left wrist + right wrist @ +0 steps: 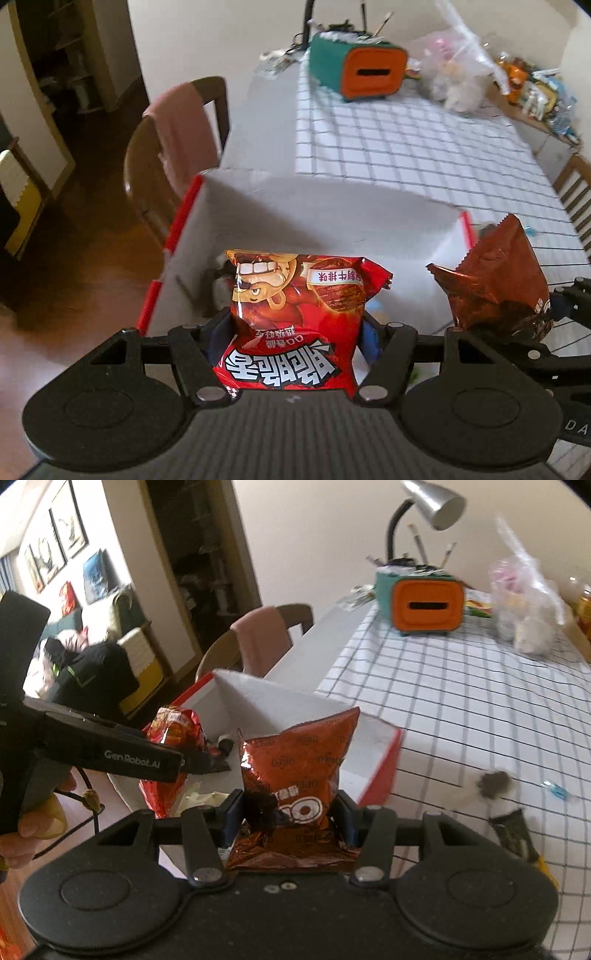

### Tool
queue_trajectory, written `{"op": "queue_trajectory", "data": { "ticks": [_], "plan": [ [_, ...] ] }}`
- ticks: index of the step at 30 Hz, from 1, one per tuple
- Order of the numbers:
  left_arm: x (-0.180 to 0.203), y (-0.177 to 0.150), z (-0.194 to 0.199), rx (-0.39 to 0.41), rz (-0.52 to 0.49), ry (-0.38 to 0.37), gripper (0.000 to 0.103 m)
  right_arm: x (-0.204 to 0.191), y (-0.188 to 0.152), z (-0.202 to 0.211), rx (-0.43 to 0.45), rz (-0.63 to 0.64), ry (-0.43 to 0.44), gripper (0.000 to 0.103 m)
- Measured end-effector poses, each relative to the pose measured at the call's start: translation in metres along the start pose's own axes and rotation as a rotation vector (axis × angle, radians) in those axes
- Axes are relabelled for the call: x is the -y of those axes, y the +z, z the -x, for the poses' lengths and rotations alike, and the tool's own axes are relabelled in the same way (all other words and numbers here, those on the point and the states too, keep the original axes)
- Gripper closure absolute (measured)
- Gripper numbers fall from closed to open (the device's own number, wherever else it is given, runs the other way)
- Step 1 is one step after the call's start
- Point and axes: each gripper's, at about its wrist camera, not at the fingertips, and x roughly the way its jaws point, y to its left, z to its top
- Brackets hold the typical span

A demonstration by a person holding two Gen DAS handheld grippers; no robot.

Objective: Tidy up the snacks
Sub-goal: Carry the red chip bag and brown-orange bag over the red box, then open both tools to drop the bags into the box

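My left gripper (291,332) is shut on a bright red snack bag (295,314) with a cartoon face, held over the open white box with red edges (332,214). My right gripper (290,812) is shut on a dark red-brown Oreo snack bag (295,768), held above the same box (384,753). The Oreo bag also shows at the right of the left wrist view (495,280). The red bag and the left gripper show at the left of the right wrist view (173,731). Something small lies inside the box, mostly hidden.
The table has a white checked cloth (424,147). At its far end stand a teal and orange box (358,68), a desk lamp (432,502) and clear plastic bags (524,602). A chair with a pink cloth (177,125) stands at the left. Small items lie by the box (495,779).
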Motion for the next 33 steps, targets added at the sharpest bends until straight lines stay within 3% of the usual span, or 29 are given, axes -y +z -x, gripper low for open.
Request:
{"op": "queue_trajectory", "data": {
  "ticks": [8,17,25,33],
  "plan": [
    [-0.011,0.0,-0.027,-0.037,-0.024,0.052,0.036,-0.018,0.0,-0.047,-0.087,0.043,0.021,0.053],
    [-0.008,-0.006,-0.05,-0.092,-0.068,0.075,0.035,-0.026,-0.007,-0.068,-0.15,0.067,0.011,0.053],
    [-0.01,-0.01,-0.057,-0.106,-0.074,0.059,0.035,-0.023,-0.007,-0.071,-0.154,0.05,0.008,0.051],
    [-0.009,-0.01,-0.044,-0.072,-0.088,0.05,0.035,-0.029,-0.006,-0.062,-0.133,0.056,0.017,0.04]
  ]
}}
